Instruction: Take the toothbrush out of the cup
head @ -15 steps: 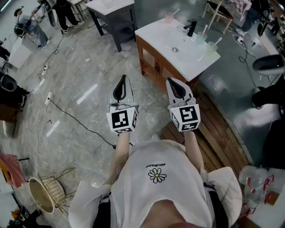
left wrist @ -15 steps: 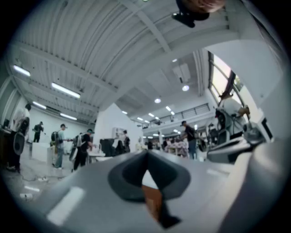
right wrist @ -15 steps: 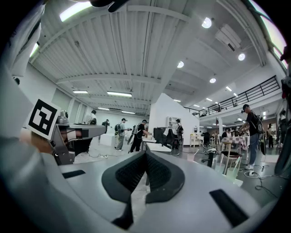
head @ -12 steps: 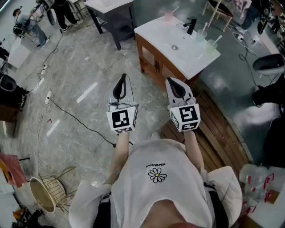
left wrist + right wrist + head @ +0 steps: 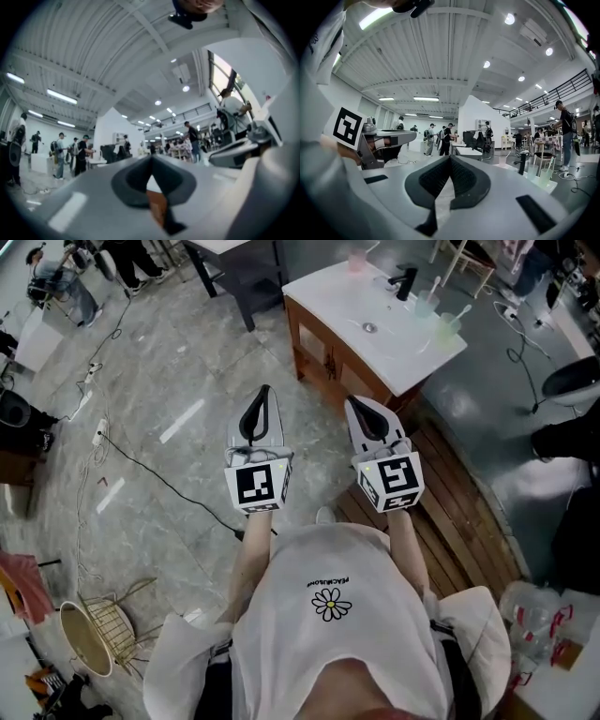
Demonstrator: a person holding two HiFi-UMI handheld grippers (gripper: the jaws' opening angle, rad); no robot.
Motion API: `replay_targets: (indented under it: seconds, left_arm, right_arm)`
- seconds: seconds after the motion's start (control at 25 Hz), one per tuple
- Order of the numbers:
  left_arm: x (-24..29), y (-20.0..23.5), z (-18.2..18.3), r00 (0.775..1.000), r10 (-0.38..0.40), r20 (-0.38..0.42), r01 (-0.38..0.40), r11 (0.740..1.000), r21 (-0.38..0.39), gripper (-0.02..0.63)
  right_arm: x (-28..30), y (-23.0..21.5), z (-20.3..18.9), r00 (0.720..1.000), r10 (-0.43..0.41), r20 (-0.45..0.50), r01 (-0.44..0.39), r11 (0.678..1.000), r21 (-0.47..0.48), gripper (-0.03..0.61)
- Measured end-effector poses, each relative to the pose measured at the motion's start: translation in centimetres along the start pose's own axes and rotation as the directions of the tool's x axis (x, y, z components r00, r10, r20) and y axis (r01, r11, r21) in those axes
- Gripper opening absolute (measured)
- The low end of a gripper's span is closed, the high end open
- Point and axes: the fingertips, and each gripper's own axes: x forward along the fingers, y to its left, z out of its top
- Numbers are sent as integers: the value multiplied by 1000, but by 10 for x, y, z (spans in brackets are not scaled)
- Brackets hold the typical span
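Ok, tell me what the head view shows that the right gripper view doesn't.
Only the head view: the person's white shirt and the wooden cabinet under the sink counter. Only the right gripper view: the ceiling lights and the balcony railing. Both: the black faucet, the green cup with a toothbrush in it, and the right hand-held gripper, jaws together with nothing between them.

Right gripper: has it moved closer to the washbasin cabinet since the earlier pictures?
No. The right gripper keeps about the same gap to the washbasin cabinet; only the whole view shifted slightly.
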Motion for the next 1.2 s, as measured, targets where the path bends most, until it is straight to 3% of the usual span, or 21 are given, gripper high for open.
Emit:
replay_targets:
  seconds: [0.16, 0.32, 0.52, 0.84, 1.2]
  left_arm:
    - [-4, -1, -1, 1000, 13, -4, -13, 1000, -4, 6]
    - [-16, 12, 6, 999, 48, 17, -47, 996, -81, 6]
    - [-7, 21, 3, 997, 82, 16, -80, 992, -94, 6]
    - [44, 24, 11, 996, 29, 85, -20, 995, -103, 6]
    - [113, 28, -12, 998, -40, 48, 45, 994, -98, 6]
  right_arm:
    - [0, 6, -7, 999, 29, -16, -29, 1000, 0, 0]
    - [-2, 16, -10, 999, 48, -21, -47, 999, 21, 0]
    - [-5, 8, -18, 999, 43, -34, -42, 999, 13, 0]
    - [15, -38, -4, 998, -54, 16, 54, 998, 24, 0]
    - [68, -75, -9, 997, -81, 1, 81, 995, 51, 0]
